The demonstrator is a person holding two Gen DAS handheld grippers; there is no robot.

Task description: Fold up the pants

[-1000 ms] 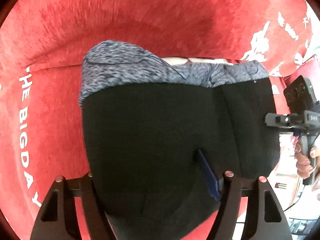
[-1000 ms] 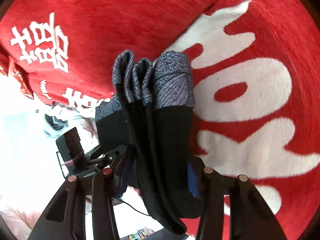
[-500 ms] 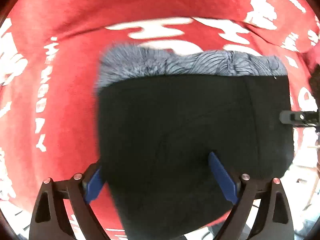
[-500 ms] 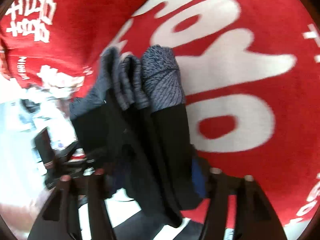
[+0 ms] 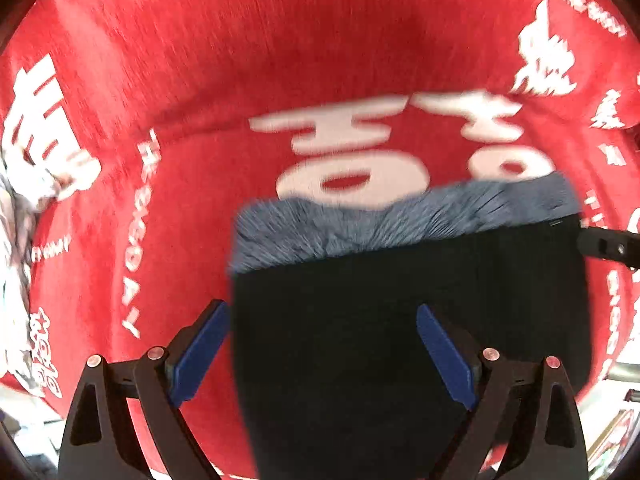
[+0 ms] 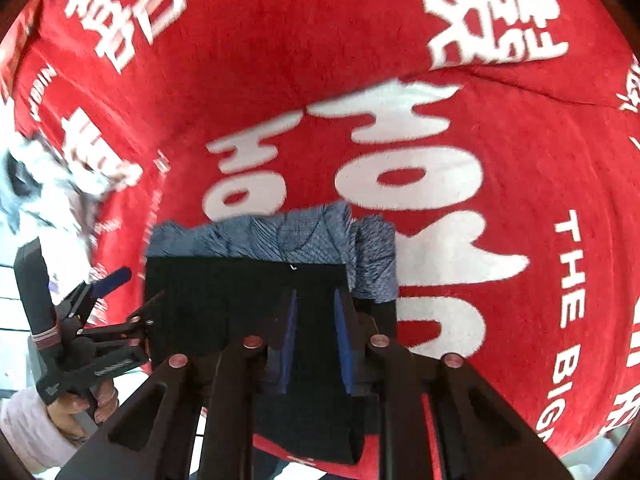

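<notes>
The folded pants [image 5: 400,312] are black with a blue-grey patterned band [image 5: 400,220] along the far edge. They lie on a red blanket with white lettering [image 5: 280,60]. My left gripper [image 5: 320,356] is open, its blue pads on either side of the pants' left part. In the right wrist view the pants [image 6: 224,304] sit just ahead, and my right gripper [image 6: 314,340] has its jaws narrow on the black fabric near the right edge. The left gripper [image 6: 116,304] shows at the left of that view, held by a hand.
The red blanket [image 6: 500,140] covers the whole surface, with a raised fold along the far side. A pale cluttered area [image 6: 36,184] lies beyond the blanket's left edge. The blanket's near edge drops off at the bottom right [image 5: 616,420].
The pants came down from hanging to lying on the blanket. My left gripper opened and let go of the fabric. Both cameras swung, so the blanket lettering shifted.
</notes>
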